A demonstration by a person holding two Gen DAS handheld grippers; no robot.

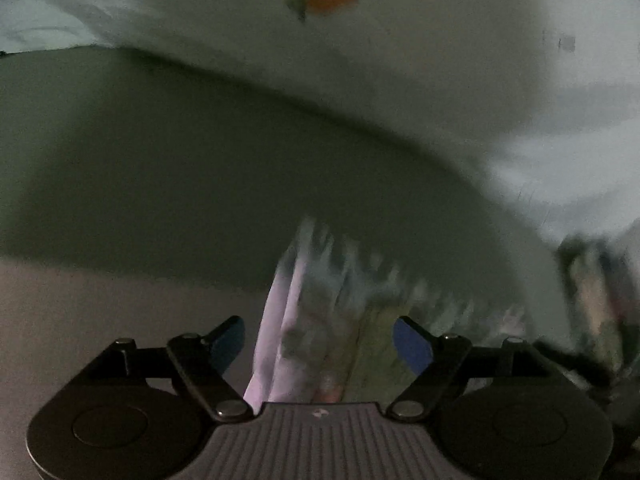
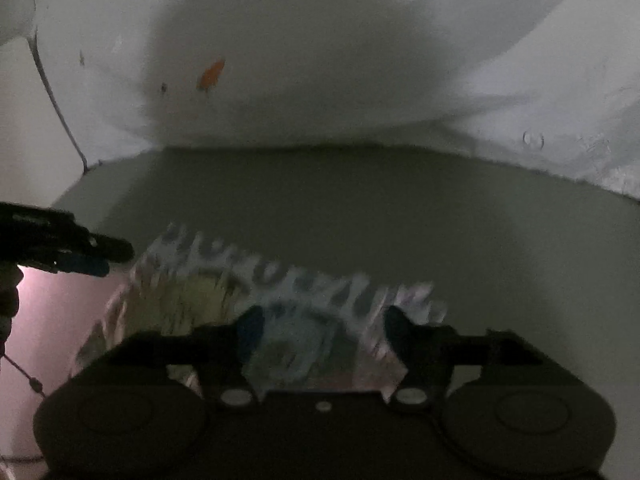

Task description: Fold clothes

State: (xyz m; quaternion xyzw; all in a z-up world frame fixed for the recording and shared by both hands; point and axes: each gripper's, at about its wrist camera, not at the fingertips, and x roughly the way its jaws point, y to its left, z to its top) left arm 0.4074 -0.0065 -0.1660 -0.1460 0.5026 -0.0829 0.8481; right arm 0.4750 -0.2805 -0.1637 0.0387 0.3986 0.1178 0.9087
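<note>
- left wrist view: your left claw (image 1: 319,338) stands wide open, its two blue-padded fingers (image 1: 412,346) spread well apart, nothing pinched between them.
- a blurred patterned garment (image 1: 340,320), pale with dark marks and a yellowish patch, lies between and beyond the open jaws; whether the pads touch it you cannot tell, but they do not press on it.
- a plain whitish fold of the garment shows at its left edge, running down toward the claw's body.
- the garment lies on a dark greenish cloth (image 1: 200,168), which lies on a pale surface (image 1: 80,312) at lower left.
- beyond the dark cloth spreads a white sheet (image 1: 400,60) with a small orange mark (image 1: 332,0) on it.
- right wrist view: your right claw (image 2: 322,326) is likewise open, its fingers dark and in shadow, set wide either side of the garment (image 2: 288,304).
- the cloth between the jaws is light blue and patterned; no pad squeezes it, so it is let go.
- the garment lies bunched on the dark greenish cloth (image 2: 400,220), just ahead of this claw, with its yellowish part to the left.
- the left claw (image 2: 102,260) comes in from the left edge, its blue pads just beside the garment's left end; contact is unclear.
- the white sheet (image 2: 320,40) and orange mark (image 2: 212,74) sit beyond.
</note>
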